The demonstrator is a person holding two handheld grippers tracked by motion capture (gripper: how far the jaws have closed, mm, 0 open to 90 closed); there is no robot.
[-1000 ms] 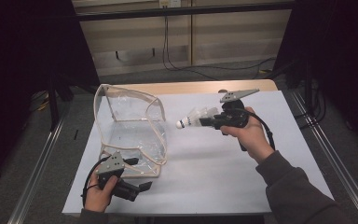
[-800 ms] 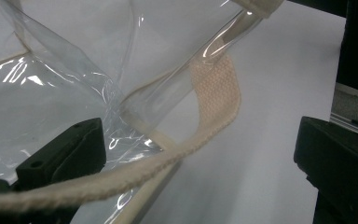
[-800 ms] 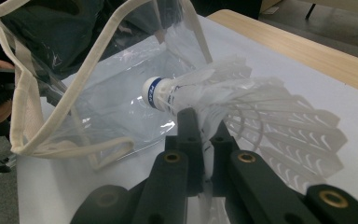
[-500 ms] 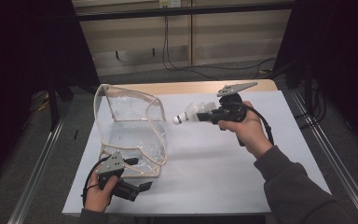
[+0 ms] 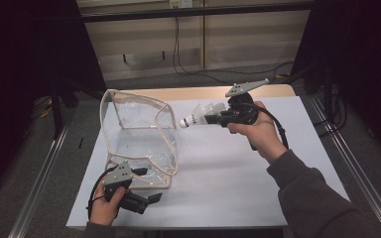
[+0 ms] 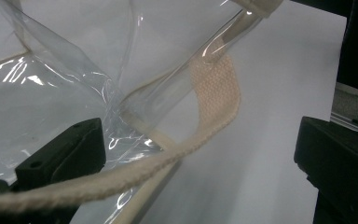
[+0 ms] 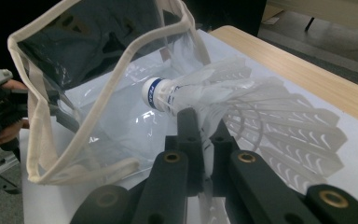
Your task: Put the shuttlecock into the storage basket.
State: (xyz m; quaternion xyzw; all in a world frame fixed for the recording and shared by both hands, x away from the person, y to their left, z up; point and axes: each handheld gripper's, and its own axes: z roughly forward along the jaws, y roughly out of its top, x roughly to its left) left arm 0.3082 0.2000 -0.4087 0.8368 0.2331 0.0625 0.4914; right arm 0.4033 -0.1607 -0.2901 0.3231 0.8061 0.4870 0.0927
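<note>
Shuttlecock (image 7: 200, 93), clamped in right gripper (image 7: 200, 135)

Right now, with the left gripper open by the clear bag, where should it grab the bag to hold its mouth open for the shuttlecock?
Probably the cream webbing rim of the clear bag, at the near corner. The left gripper lies beside it, jaws apart, so come in low from the table's near edge; the film is slippery and the webbing stiffer.

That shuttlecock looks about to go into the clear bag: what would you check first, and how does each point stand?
1. Shuttlecock gripped by the right gripper: ok.
2. Cork end toward the clear bag: ok.
3. Bag mouth open: ok.
4. Left gripper at the bag's near corner: ok.
5. Left gripper's fingers clamped on the bag: not ok, they stand apart.
6. White table free under the path: ok.
</note>
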